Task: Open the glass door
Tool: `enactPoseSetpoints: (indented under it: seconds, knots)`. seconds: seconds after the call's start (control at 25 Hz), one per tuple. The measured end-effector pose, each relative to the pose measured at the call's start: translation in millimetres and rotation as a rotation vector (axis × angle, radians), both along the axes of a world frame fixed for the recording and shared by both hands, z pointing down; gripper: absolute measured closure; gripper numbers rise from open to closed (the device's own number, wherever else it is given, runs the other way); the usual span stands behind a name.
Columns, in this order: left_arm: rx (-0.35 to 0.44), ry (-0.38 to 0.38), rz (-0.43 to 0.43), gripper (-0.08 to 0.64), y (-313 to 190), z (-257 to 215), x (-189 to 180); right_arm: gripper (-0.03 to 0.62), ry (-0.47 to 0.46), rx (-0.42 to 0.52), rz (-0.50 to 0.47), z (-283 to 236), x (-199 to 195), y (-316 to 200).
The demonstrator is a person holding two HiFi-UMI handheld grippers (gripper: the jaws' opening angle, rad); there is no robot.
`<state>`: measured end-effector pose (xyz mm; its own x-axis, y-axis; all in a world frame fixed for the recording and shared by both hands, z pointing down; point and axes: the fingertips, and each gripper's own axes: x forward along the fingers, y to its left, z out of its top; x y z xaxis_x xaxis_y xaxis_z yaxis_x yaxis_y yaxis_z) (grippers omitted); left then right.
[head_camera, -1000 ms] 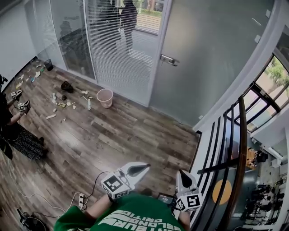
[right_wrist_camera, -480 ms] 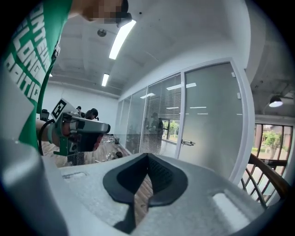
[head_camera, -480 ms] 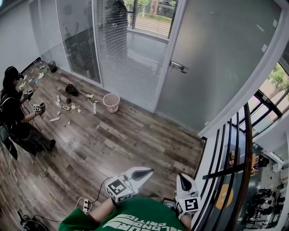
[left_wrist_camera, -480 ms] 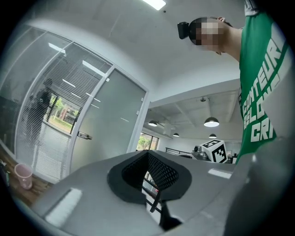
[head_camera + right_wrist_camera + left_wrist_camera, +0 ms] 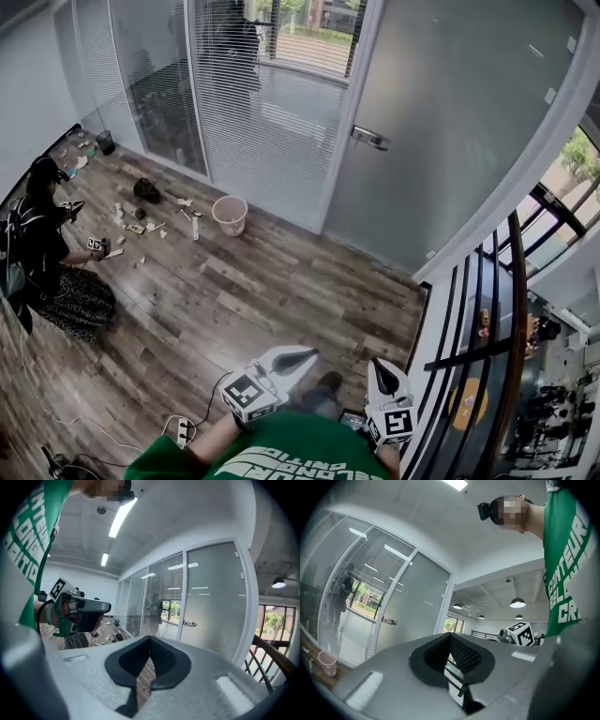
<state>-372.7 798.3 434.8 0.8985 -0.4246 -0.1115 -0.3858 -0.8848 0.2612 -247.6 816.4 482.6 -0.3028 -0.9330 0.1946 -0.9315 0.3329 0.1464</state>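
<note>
Left tool (image 5: pixel 306 354) and right tool (image 5: pixel 378 364) are seen pressed together, empty, well apart from the glass door (image 5: pixel 450 122); "CONTEUR" is half-readable on the green shirt (image 5: pixel 562 573).

text on green shirt (image 5: pixel 565 550) | big white letters | one word reads "CONTEUR" | other words below it cut off, too hard to read
</note>
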Motion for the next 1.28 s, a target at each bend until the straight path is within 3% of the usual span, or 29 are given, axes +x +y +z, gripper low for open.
enactPoseSetpoints:
  seconds: [0.36, 1.28]
  knots:
    - [0.014, -0.019, -0.021, 0.543, -26, 2, 24, 0.598, -0.043, 0.023, 0.017, 1, 29, -35]
    - [0.037, -0.048, 0.002, 0.543, -106, -14, 153, 0.598, -0.076, 0.012, 0.018, 14, 150, -121]
